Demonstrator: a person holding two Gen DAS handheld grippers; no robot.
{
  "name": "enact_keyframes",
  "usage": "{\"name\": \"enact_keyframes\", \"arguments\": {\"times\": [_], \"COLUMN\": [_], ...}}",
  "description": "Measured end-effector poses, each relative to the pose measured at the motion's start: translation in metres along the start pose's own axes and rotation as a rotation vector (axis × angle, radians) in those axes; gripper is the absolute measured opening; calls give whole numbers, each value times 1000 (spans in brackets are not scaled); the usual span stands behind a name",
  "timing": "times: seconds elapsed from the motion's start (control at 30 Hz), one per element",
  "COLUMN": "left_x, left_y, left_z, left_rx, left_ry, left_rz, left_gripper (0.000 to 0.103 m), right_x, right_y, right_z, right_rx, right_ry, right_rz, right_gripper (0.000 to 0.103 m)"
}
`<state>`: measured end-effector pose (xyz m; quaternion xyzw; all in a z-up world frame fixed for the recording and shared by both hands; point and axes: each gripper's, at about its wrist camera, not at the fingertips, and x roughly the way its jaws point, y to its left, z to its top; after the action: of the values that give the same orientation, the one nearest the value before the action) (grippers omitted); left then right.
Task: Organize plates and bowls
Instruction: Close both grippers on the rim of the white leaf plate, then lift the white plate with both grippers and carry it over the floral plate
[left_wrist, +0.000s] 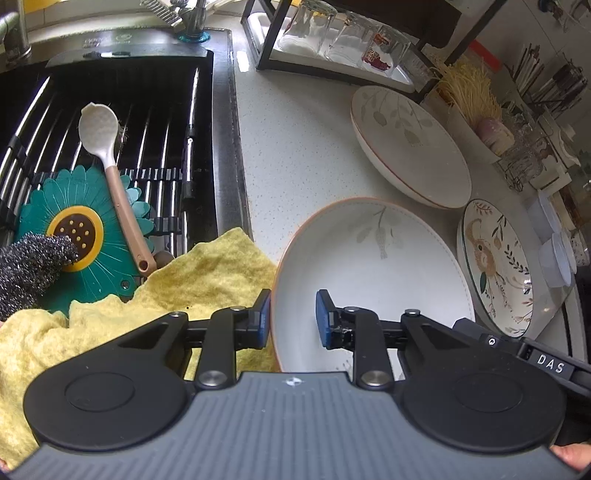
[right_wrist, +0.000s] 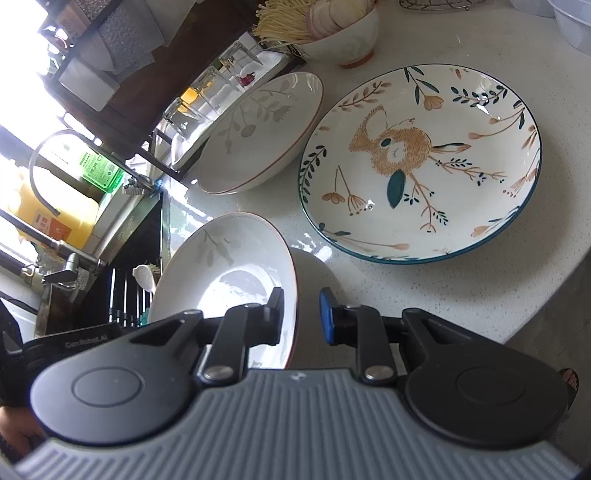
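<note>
The white leaf-printed ceramic bowl (left_wrist: 373, 273) on the speckled table (left_wrist: 295, 147) is straddled at opposite rims by the left gripper (left_wrist: 291, 319) and right gripper (right_wrist: 301, 317), jaws narrowed but not visibly pinching; uneven closure could tip it.

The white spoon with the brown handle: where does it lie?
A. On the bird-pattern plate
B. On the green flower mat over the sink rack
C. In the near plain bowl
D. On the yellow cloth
B: in the left wrist view the white spoon rests across the green flower mat on the sink rack, and its handle end reaches toward the yellow cloth.
</note>
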<state>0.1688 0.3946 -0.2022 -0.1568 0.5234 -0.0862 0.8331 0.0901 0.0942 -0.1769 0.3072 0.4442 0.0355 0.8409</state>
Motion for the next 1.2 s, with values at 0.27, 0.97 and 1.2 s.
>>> {"name": "enact_keyframes", "arguments": {"times": [0.27, 0.97, 1.2], "left_x": [5, -42, -56], "left_y": [5, -24, -49], "left_z": [2, -4, -15], "left_rx": [-18, 37, -7], "left_ry": [8, -63, -130], "left_rz": [-8, -63, -80], "left_gripper": [19, 18, 18], "right_x": [8, -30, -50], "right_y": [14, 22, 15], "right_z": [3, 23, 43], "right_rx": [-92, -188, -255], "right_ry": [1, -16, 17], "right_rz": [-32, 4, 8], "right_gripper": [10, 10, 10]}}
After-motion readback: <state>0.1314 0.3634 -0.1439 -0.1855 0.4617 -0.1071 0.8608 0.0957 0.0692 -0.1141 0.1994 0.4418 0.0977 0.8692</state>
